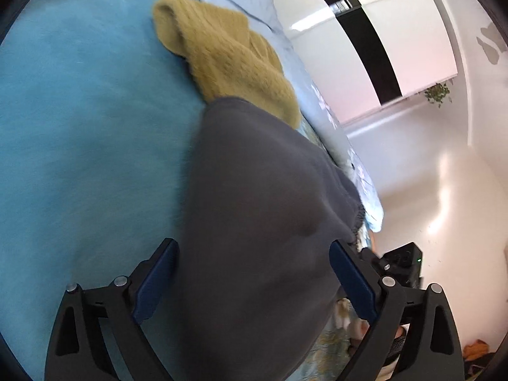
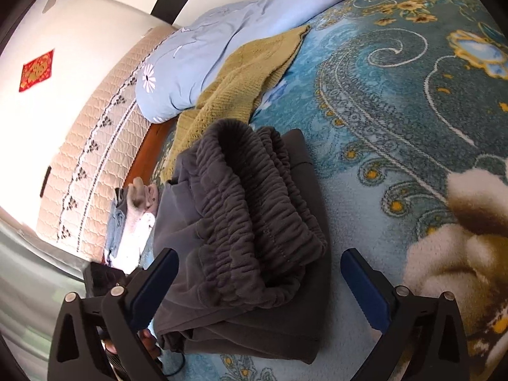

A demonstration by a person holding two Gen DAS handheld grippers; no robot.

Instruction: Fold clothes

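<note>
Dark grey sweatpants (image 2: 250, 222) lie folded in a thick bundle on the blue patterned bed blanket (image 2: 397, 101), the gathered elastic waistband on top. My right gripper (image 2: 258, 263) hovers open just over the bundle's near end, its fingers spread wider than the waistband. In the left wrist view the same grey fabric (image 1: 254, 222) fills the space between the spread fingers of my left gripper (image 1: 254, 257), which is open; whether the pads touch the cloth I cannot tell. A mustard knit sweater (image 1: 228, 60) (image 2: 244, 79) lies crumpled just beyond the pants.
A light blue floral duvet (image 2: 222, 38) runs along the far edge of the bed beside a quilted beige headboard (image 2: 95, 158). Small folded clothes (image 2: 133, 222) sit left of the pants. The bed edge drops to a glossy white floor (image 1: 444, 190). A black device (image 1: 403, 260) stands there.
</note>
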